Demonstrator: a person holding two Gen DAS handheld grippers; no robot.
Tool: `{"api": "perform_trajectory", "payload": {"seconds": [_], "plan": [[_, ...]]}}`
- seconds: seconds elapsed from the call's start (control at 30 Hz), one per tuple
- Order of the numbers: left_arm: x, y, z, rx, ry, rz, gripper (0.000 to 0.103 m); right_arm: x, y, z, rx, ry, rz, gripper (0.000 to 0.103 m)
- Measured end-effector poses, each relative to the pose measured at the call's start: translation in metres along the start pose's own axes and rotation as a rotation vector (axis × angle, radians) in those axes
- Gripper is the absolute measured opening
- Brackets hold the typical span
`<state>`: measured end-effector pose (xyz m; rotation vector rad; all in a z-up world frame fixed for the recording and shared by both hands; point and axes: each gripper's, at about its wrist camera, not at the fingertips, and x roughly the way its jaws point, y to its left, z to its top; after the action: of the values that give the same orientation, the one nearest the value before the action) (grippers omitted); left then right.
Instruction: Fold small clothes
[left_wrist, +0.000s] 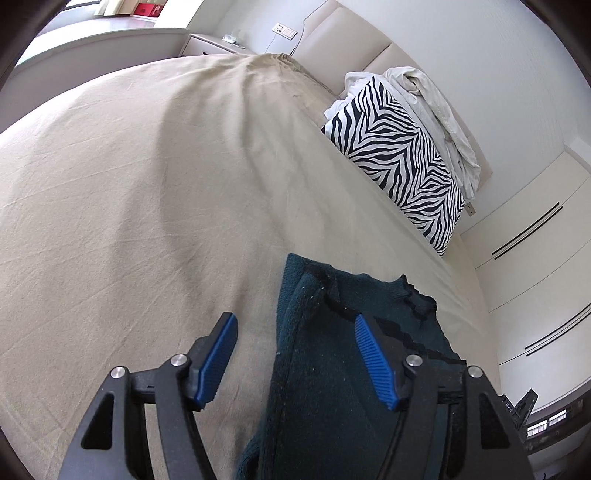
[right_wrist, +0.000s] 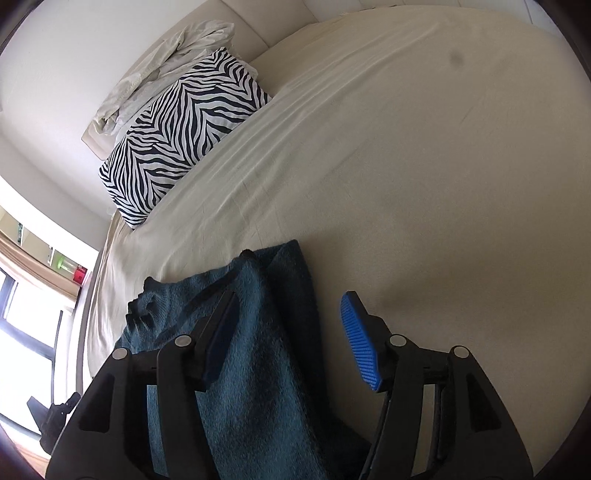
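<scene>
Your left gripper (left_wrist: 293, 356) and right gripper (right_wrist: 291, 339) both hang wide apart and grip nothing, low in each frame over the teal sweater (right_wrist: 258, 369) lying partly folded on the bed (right_wrist: 406, 184), so more folds look left.
</scene>
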<state>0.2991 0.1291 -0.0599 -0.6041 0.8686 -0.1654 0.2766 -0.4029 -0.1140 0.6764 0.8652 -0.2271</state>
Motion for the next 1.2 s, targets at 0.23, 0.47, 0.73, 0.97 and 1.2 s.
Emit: {"api": "perform_trajectory", "payload": {"seconds": [0.23,0.47,0.73,0.97,1.2], "plan": [[-0.024,-0.005,-0.063,0.139,0.019,0.06,0.068,-0.04,0.015,-0.05,-0.211,0.028,-0.068,0.055],[-0.03,0.005,-0.099,0.163,0.039,0.089,0.068,-0.063,0.005,-0.086,-0.303,0.054,-0.146,0.029],[-0.021,0.0,-0.103,0.219,0.086,0.141,0.067,-0.079,-0.005,-0.099,-0.3,0.043,-0.156,0.005],[-0.015,-0.001,-0.11,0.279,0.109,0.171,0.067,-0.087,-0.024,-0.106,-0.224,0.032,-0.144,0.005],[-0.014,-0.002,-0.116,0.309,0.089,0.185,0.067,-0.079,-0.043,-0.12,-0.232,-0.017,-0.103,0.005]]}}
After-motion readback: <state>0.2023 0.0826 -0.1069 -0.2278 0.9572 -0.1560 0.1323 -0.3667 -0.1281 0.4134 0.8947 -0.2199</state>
